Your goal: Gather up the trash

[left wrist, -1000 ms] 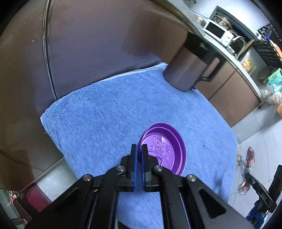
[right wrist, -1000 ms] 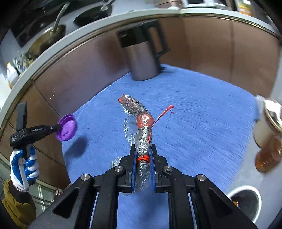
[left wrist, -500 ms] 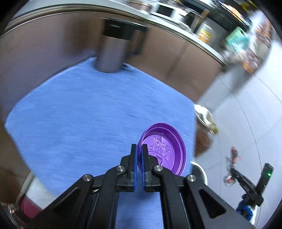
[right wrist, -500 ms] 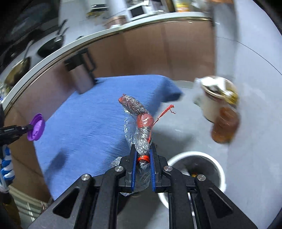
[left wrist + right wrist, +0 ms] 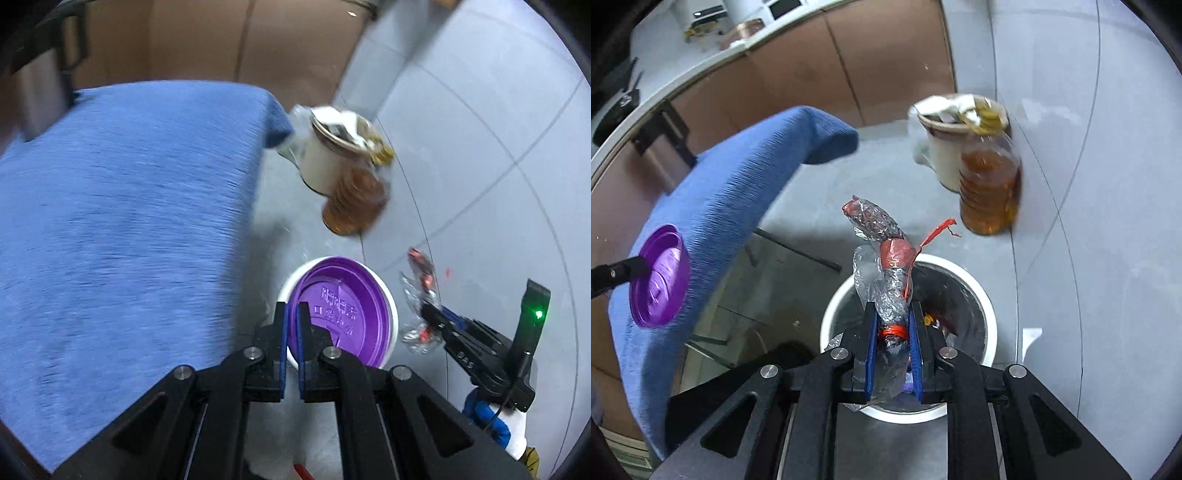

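Note:
My left gripper [image 5: 291,314] is shut on the rim of a purple plastic lid [image 5: 340,310], held over the white trash bin [image 5: 394,314] on the floor. The lid also shows in the right wrist view [image 5: 659,275]. My right gripper [image 5: 892,325] is shut on a crumpled clear plastic wrapper with red bits [image 5: 882,251], held above the white trash bin [image 5: 979,295], which has trash inside. From the left wrist view, the right gripper [image 5: 439,317] and its wrapper [image 5: 417,291] are just right of the bin.
A blue-towelled table [image 5: 122,221] is to the left, with a metal jug [image 5: 37,92] at its far corner. A white pot [image 5: 945,147] and an amber bottle [image 5: 988,184] stand on the grey floor beyond the bin. Brown cabinets [image 5: 849,74] stand behind.
Both grippers have swung right, off the blue table and over the floor. The lid and the wrapper now hang above the white bin. Both stay gripped.

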`<state>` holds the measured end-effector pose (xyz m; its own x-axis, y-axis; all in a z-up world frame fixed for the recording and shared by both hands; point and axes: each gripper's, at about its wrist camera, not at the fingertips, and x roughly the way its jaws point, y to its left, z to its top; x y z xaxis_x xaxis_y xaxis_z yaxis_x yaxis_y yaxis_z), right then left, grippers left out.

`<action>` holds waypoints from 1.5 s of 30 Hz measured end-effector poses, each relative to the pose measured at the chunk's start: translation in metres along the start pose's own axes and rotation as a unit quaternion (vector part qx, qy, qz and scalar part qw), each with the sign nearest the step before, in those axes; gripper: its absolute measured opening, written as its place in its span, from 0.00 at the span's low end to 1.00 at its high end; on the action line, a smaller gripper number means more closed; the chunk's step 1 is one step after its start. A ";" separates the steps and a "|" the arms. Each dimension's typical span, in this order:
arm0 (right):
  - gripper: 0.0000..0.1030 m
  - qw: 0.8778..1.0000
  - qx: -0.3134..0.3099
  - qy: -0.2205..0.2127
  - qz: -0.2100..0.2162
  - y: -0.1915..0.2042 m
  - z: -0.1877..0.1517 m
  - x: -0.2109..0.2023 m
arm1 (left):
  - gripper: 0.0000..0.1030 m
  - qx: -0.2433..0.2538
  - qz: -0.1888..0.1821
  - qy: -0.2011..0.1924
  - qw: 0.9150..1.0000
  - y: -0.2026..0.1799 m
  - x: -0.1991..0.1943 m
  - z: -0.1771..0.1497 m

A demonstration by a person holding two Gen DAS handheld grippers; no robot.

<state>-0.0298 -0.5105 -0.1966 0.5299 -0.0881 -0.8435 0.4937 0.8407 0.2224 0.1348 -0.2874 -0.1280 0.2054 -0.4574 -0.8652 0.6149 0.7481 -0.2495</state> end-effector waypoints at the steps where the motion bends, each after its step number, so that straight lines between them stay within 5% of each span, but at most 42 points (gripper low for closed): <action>1: 0.17 1.000 0.004 0.004 -0.004 -0.004 -0.001 0.006 | 0.04 0.007 0.002 0.006 1.000 -0.008 0.010 0.002; 6: 0.47 1.000 0.013 0.019 -0.021 -0.016 -0.003 0.030 | 0.06 0.028 -0.011 0.024 0.999 -0.033 0.044 0.008; 13: 0.51 0.998 0.032 0.026 -0.051 -0.031 -0.008 0.042 | 0.07 0.028 -0.063 0.038 0.997 -0.044 0.067 0.008; 29: 0.56 0.997 0.026 -0.003 -0.068 -0.017 -0.014 0.013 | 0.08 0.030 -0.092 0.033 0.995 -0.052 0.052 -0.004; 36: 0.56 0.998 0.018 -0.021 -0.064 -0.008 -0.012 -0.003 | 0.08 0.041 -0.073 -0.008 0.996 -0.053 0.023 -0.011; 43: 0.60 0.997 -0.017 -0.055 -0.046 0.027 -0.006 -0.033 | 0.09 0.044 -0.011 -0.081 0.996 -0.034 -0.033 -0.029; 45: 0.62 0.997 -0.031 -0.065 -0.038 0.042 -0.005 -0.041 | 0.21 0.033 0.006 -0.099 0.995 -0.020 -0.051 -0.038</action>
<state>-0.0346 -0.4689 -0.1552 0.5794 -0.2172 -0.7855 0.4940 0.8602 0.1265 0.0832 -0.2608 -0.0951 0.3547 -0.5385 -0.7644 0.6590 0.7239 -0.2042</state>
